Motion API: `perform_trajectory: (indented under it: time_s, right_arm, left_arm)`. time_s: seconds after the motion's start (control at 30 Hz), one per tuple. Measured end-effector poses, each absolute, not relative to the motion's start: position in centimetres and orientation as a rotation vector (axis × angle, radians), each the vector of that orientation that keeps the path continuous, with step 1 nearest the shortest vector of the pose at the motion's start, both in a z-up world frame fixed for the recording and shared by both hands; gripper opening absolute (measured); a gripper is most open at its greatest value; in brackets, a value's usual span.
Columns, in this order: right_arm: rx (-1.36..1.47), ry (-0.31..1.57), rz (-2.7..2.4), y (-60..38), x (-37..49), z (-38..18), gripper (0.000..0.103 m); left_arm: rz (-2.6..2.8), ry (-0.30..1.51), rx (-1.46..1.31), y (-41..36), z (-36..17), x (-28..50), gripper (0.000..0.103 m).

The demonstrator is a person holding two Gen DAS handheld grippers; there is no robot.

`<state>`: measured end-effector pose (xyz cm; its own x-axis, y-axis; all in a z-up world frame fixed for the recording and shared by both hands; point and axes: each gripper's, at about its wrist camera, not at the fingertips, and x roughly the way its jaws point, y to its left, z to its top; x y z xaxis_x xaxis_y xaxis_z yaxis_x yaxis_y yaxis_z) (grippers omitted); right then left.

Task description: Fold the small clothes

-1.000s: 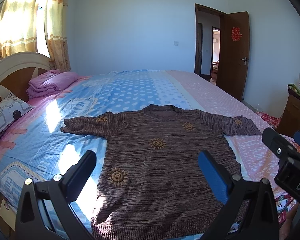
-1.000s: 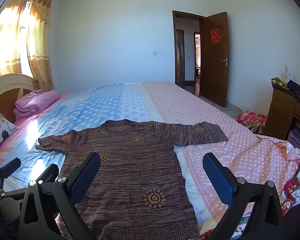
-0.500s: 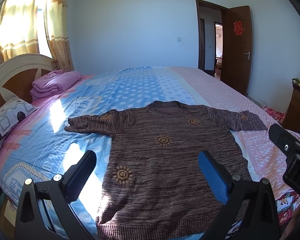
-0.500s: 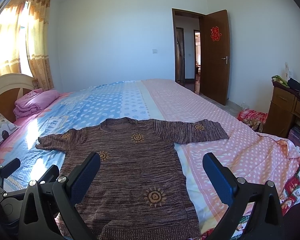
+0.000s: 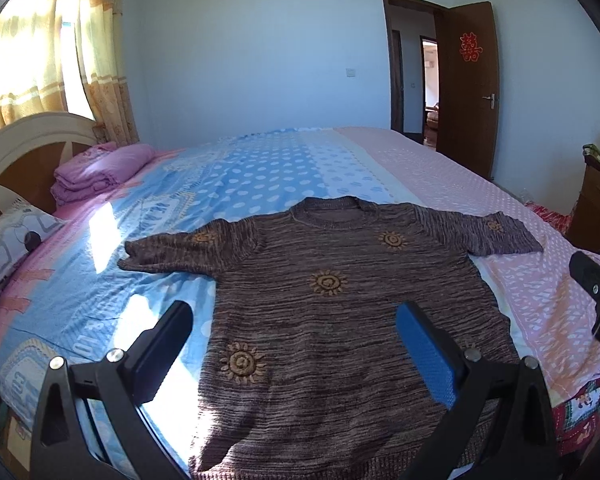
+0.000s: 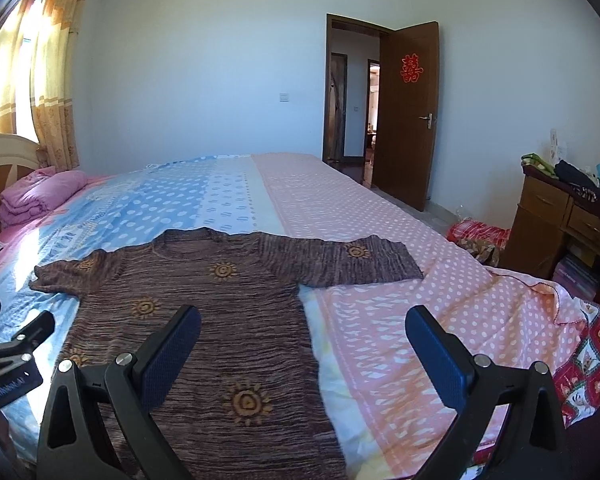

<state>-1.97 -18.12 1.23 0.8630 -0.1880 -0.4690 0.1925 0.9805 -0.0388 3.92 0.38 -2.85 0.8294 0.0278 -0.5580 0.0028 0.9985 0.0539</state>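
A brown knit short-sleeved sweater (image 5: 340, 312) with orange sun motifs lies flat, front up, sleeves spread, on the bed; it also shows in the right wrist view (image 6: 220, 320). My left gripper (image 5: 296, 340) is open and empty, held above the sweater's lower half near the hem. My right gripper (image 6: 304, 344) is open and empty, above the sweater's right side edge and the pink sheet. The right gripper's body shows at the right edge of the left wrist view (image 5: 596, 300); the left one shows at the left edge of the right wrist view (image 6: 8, 360).
The bed (image 6: 380, 220) has a blue and pink dotted sheet. A folded pink blanket (image 5: 100, 172) and a pillow (image 5: 12, 240) lie by the headboard. A wooden dresser (image 6: 560, 224) stands at the right, and an open door (image 6: 404, 116) behind.
Both grippers have risen and shifted a little, so the sweater sits lower and farther in both views. Both stay open. The sweater has not moved.
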Motion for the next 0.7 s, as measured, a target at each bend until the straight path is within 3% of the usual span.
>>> perform_trajectory:
  time_s: [0.43, 0.53, 0.6, 0.7]
  right_arm:
    - [0.362, 0.493, -0.411, -39.1, 8.0, 1.5, 0.1]
    - [0.45, 0.576, -0.427, -43.1, 12.6, -0.6, 0.065]
    - [0.461, 0.628, -0.441, -44.3, 15.5, -2.3, 0.058]
    - [0.441, 0.669, -0.423, -44.8, 19.5, -4.9, 0.058]
  left_arm:
    - [0.029, 0.683, -0.07, 5.6, -6.2, 15.8, 0.103]
    - [0.038, 0.705, -0.063, 6.0, -7.9, 18.4, 0.103]
    - [0.061, 0.726, -0.071, 6.4, -9.3, 19.7, 0.103]
    - [0.115, 0.735, -0.121, 7.5, -11.2, 20.9, 0.103]
